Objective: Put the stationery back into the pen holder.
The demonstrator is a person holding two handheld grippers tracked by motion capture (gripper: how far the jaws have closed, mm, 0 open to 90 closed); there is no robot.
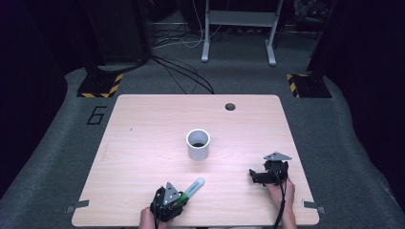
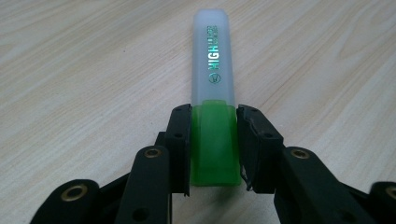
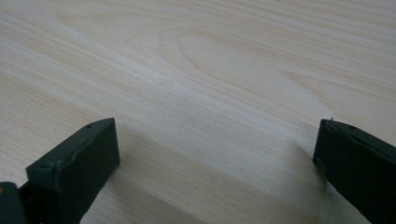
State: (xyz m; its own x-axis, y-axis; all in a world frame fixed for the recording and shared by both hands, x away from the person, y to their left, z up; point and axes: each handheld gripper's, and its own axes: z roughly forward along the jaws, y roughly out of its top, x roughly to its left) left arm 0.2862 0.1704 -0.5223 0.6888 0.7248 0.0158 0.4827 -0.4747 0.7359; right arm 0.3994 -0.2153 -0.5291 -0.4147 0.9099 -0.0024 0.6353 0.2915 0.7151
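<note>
Highlighter lies on table near front edge, my left gripper clamped on its green end. Lift level, carry to white cup, tip upright. My right gripper gapes, idle.

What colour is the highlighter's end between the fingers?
Bright green, under a frosted white cap; clearest in the left gripper view.
</note>
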